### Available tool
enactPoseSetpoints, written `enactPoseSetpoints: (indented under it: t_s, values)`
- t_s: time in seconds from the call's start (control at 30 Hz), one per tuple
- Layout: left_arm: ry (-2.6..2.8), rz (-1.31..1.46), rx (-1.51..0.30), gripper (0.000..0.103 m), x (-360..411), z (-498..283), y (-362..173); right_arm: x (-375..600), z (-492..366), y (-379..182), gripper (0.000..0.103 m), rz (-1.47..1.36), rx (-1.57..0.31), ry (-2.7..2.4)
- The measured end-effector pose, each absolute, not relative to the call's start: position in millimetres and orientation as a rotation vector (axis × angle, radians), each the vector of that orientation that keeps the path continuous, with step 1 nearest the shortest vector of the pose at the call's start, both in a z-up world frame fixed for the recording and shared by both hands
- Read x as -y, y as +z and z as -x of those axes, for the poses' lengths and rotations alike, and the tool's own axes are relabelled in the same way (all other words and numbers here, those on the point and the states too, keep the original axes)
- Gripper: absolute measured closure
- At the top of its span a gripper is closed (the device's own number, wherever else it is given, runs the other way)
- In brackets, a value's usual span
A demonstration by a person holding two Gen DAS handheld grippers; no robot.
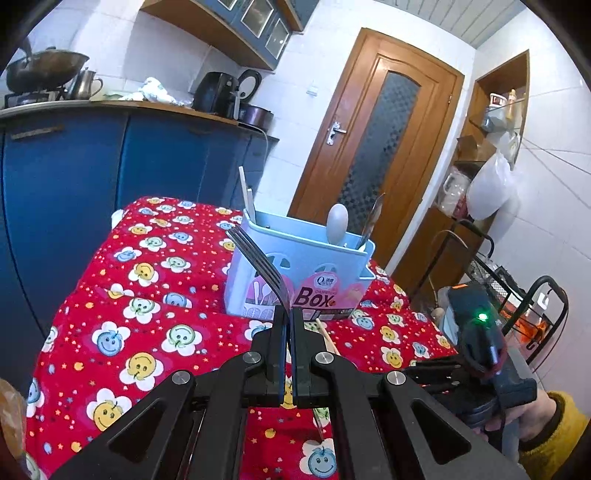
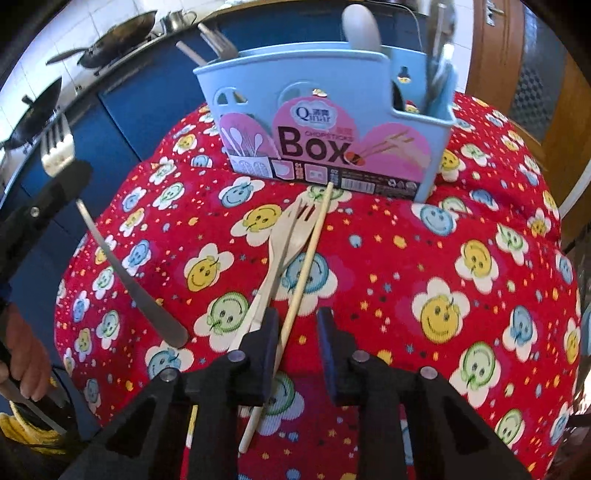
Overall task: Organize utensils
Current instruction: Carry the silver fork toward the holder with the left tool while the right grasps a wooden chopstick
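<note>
A: Left gripper [image 1: 288,314] is clamped on the metal fork [image 1: 258,258], gripped at the neck. Tines point up and away, handle hangs below. Seen from the right wrist, that fork [image 2: 125,269] is in the air off to the left of the table, well short of the box [image 2: 325,110].

B: And the right gripper [image 2: 295,325]?

A: Jaws partly apart, low over the cloth [image 2: 443,258]. A chopstick [image 2: 295,295] runs between them, next to the left pad, but I see no pad pressing on it. Not gripped, as far as I can tell.

B: What else is loose?

A: A wooden fork [image 2: 280,243] lies just beside the chopstick, touching or crossing it near the tines. Both point at the foot of the box. Its handle passes under or beside the left finger; contact unclear.

B: Box contents?

A: A grey spoon [image 2: 360,29] in the middle, metal pieces in the right-end pocket, some handles at the left end. Exact compartments unclear.

B: Step in hand?

A: Judged: two at once. Metal fork awaiting its drop, right side picking up the chopstick.

B: Next move needs?

A: Close on the chopstick alone, without catching the wooden fork. It is thin and flat on soft cloth, so it may roll or slip out. Then carry each piece over a free slot.
</note>
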State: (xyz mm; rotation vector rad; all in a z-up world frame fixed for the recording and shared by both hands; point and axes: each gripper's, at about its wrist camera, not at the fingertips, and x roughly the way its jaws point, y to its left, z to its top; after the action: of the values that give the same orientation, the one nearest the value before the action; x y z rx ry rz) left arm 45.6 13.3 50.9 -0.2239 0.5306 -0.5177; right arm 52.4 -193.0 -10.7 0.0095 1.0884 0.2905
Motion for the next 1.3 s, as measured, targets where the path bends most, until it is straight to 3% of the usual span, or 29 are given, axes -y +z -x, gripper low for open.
enactPoseSetpoints:
  t_s: [0.17,0.27,0.43,0.7,1.3]
  values:
    - [-0.517,0.219,-0.526,0.102,-13.9,-46.4,53.9,190.2,-67.3,-10.8,0.081,0.0,-1.132,0.298]
    - [-0.517,0.219,-0.528,0.102,-13.2,-47.7,55.1,193.7,-75.1,-11.0,0.091,-0.011,-1.144,0.296]
    - [-0.516,0.213,-0.518,0.102,-12.1,-47.6,59.0,209.0,-74.6,-9.6,0.097,-0.124,-1.126,0.317]
    - [-0.494,0.184,-0.475,0.102,-8.5,-49.0,76.4,245.3,-43.7,7.1,0.097,-0.295,-0.935,0.335]
    - [-0.401,0.035,-0.288,0.102,22.9,-70.8,142.6,266.3,0.9,36.1,0.097,-0.344,-0.59,0.336]
